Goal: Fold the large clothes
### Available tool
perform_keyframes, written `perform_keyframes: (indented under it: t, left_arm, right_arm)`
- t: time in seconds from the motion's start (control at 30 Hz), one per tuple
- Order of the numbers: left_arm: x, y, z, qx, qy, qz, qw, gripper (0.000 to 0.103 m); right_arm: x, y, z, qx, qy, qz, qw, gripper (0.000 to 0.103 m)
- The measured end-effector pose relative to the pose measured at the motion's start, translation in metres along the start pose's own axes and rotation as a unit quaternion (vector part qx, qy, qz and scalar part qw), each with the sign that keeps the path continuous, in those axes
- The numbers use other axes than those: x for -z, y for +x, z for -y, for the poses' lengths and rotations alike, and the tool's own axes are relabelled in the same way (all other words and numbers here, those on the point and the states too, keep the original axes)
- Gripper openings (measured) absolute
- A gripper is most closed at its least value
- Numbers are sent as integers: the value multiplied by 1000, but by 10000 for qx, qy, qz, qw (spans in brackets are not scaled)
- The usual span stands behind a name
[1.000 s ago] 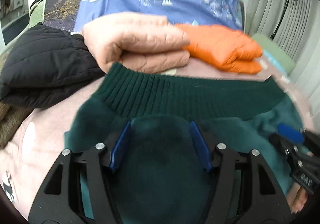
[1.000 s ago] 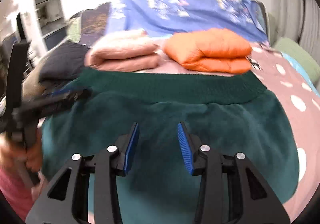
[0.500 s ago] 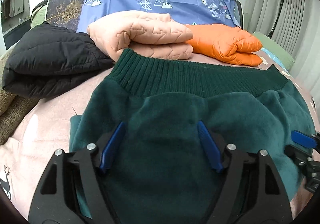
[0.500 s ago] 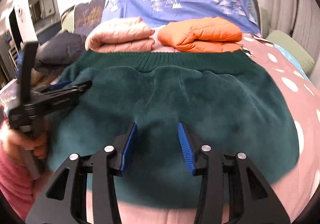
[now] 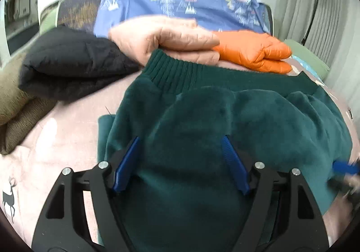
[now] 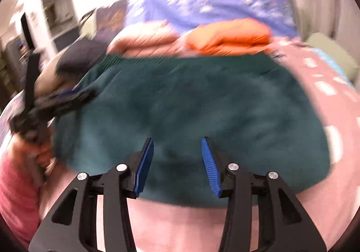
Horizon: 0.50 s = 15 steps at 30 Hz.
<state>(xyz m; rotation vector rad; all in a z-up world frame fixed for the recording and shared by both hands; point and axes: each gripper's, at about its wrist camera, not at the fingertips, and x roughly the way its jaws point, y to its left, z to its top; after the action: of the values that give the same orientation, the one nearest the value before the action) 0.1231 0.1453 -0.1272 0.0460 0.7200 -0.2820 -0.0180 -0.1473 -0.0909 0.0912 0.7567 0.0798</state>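
A dark green fleece garment (image 5: 225, 117) with a ribbed hem (image 5: 180, 70) lies folded on the pink bedspread (image 5: 67, 121). My left gripper (image 5: 180, 162) is open, its blue pads spread wide over the garment's near left part, gripping nothing. In the right wrist view the same garment (image 6: 202, 105) lies ahead. My right gripper (image 6: 177, 162) is open above its near edge. The left gripper (image 6: 67, 97) also shows there, blurred, at the garment's left edge. The right gripper's blue tip (image 5: 344, 168) shows blurred in the left wrist view.
Folded jackets lie behind the garment: black (image 5: 74, 65), peach (image 5: 166, 38) and orange (image 5: 254, 49). A brown garment (image 5: 15, 94) lies at far left. A blue tree-print cloth (image 5: 184, 4) covers the headboard. A lamp (image 5: 315, 4) stands at right. The spotted bedspread (image 6: 326, 94) extends right.
Both grippers have pulled back a little toward me and stay open. The right wrist view is now blurred by motion. The garment stays folded in place.
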Motion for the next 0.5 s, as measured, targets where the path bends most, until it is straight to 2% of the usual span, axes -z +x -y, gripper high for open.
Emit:
perform_keyframes:
  t: [0.1,0.17,0.23,0.27,0.3,0.33,0.37,0.4,0.43,0.5]
  left_arm:
    - [-7,-29,0,-24,-10,195,9998,74]
    - [-7,-51,-5,-142,90,414,9990,75]
    - [-1,-61,-15,-252,60,418,9988,77]
    - [5,-57,-24,-287,1,243,9993,77]
    - [12,-49,-30,-410,-44,10,9991,78]
    - [24,-31,-40,-593,-131,-401,9973,82]
    - [32,-25,-49,-485,-380,-473,9970,87]
    - [35,-26,-58,-266,-723,-428,9961,87]
    - [36,-27,-67,-45,-1054,-543,9929,87]
    - [35,-31,-73,56,-1198,-573,9911,87]
  right_arm:
    - [-10,-15,52,571,570,264,9964,46]
    - [-6,-14,97,1001,1213,205,9873,46]
    - [10,10,138,1168,1725,-347,9774,49]
    - [19,25,150,878,1863,-620,9766,51]
    - [22,27,154,780,1836,-555,9783,51]
    - [18,24,150,837,1700,-560,9803,51]
    - [12,21,144,964,1539,-608,9815,52]
    - [7,17,139,1094,1451,-627,9814,52]
    - [2,13,135,1159,1444,-613,9808,52]
    - [-6,6,125,966,1404,-486,9842,52]
